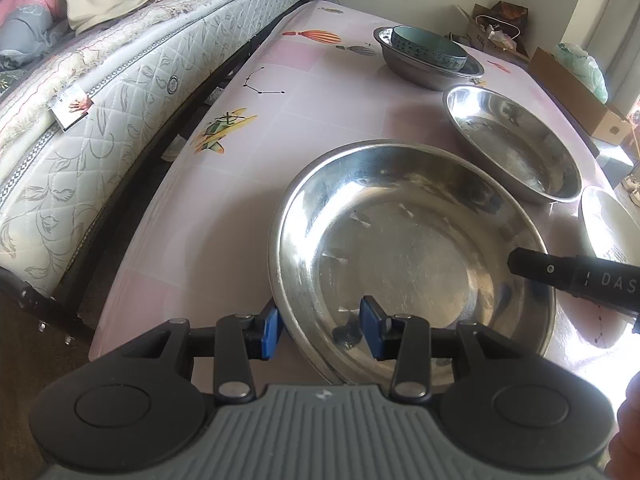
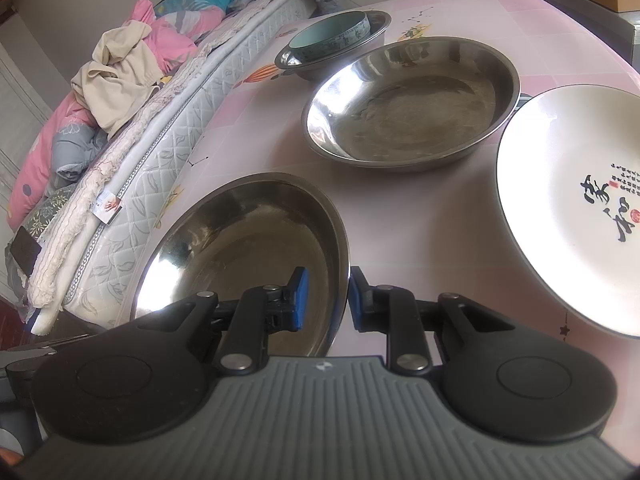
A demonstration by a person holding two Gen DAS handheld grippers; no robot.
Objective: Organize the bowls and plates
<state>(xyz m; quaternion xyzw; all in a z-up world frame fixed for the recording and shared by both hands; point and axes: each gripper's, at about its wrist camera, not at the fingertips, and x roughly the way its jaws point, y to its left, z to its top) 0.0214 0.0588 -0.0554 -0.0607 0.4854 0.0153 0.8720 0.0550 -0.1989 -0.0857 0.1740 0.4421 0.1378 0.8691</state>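
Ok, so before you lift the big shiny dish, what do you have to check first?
1. Left gripper straddles the near rim of the big steel dish: ok.
2. Left pads pressing that rim: not ok, a gap shows.
3. Right gripper straddles the dish's rim on its side: ok.
4. Right pads clamped on the rim: not ok, the inner pad stands clear of it.
5. Second steel dish empty, if stacking there: ok.
6. White plate apart from the big dish: ok.
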